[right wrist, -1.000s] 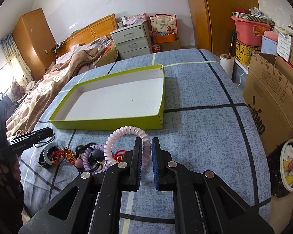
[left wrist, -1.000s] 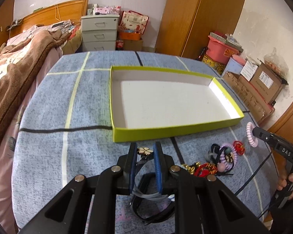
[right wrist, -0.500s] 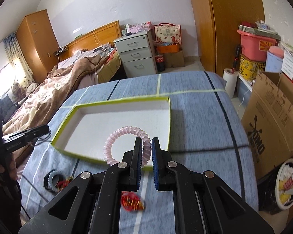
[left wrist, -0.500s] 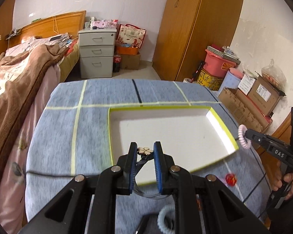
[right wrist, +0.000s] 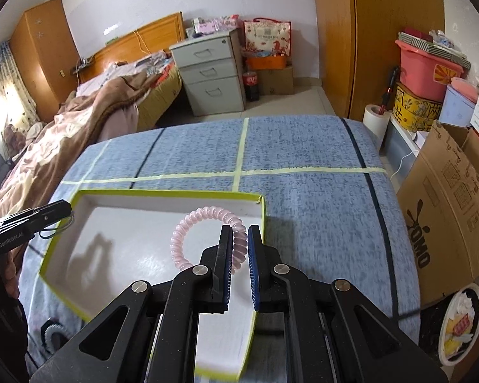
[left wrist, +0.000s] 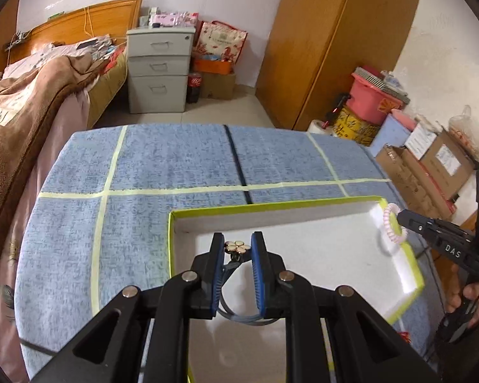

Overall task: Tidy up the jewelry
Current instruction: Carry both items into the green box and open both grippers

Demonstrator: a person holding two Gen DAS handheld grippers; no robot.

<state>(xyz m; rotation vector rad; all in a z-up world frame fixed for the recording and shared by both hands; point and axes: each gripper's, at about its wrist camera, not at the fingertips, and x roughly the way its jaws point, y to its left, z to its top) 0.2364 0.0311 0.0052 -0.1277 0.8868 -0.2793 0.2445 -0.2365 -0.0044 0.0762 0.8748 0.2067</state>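
My left gripper is shut on a thin dark bracelet with a gold and white flower charm, held above the near left part of the white, green-rimmed box. My right gripper is shut on a pink spiral hair tie, which hangs over the box's right end. In the left wrist view the right gripper and its hair tie show at the box's right rim. In the right wrist view the left gripper reaches in over the left rim.
The box lies on a blue checked cloth. A red trinket and a dark spiral tie lie on the cloth near me. A bed is on the left, grey drawers behind, and cardboard boxes on the right.
Both grippers have moved forward from the jewelry pile to above the box, carrying the bracelet and the hair tie. The pile has dropped out of view below.
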